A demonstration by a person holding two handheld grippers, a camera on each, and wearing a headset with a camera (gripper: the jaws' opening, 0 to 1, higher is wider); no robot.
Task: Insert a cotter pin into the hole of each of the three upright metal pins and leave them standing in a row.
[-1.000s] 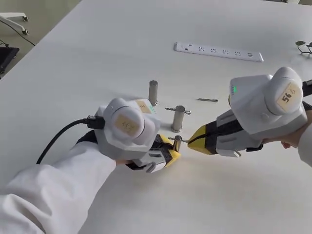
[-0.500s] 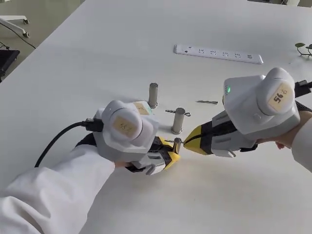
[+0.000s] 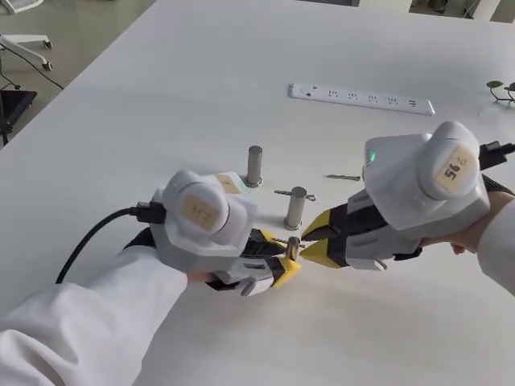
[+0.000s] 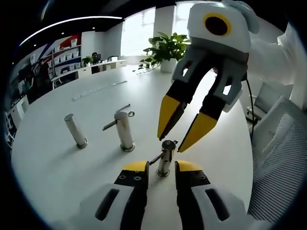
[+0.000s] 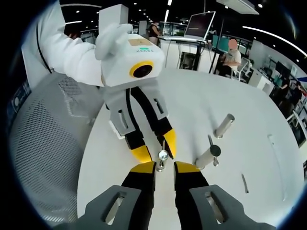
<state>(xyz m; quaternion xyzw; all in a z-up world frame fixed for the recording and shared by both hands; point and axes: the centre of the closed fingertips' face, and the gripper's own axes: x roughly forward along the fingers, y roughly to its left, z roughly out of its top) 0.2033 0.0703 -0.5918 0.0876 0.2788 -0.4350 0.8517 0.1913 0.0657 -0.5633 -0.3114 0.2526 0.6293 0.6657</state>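
Three metal pins stand on the white table [image 3: 161, 96]. The far pin [image 3: 255, 166] is bare. A cotter pin [image 3: 284, 193] runs through the middle pin [image 3: 296, 207]. My left gripper [image 3: 286, 254] is shut on the near pin [image 3: 293, 246], which stands between its yellow jaws [image 4: 166, 155]. A cotter pin [image 4: 154, 159] sits through this pin's hole. My right gripper [image 3: 306, 247] faces it from the right, its jaws a little apart and straddling the pin's top [image 4: 170, 143]. In the right gripper view the near pin [image 5: 162, 157] stands just beyond my fingertips.
A loose cotter pin [image 3: 344, 177] lies on the table behind the right gripper. A white power strip [image 3: 362, 92] lies farther back. A black cable [image 3: 92, 237] trails from the left gripper to the left. Chairs and desks stand beyond the table's edge.
The right gripper was shut on the cotter pin at the near pin's hole. Its jaws have parted and moved slightly closer. The left gripper has kept its hold.
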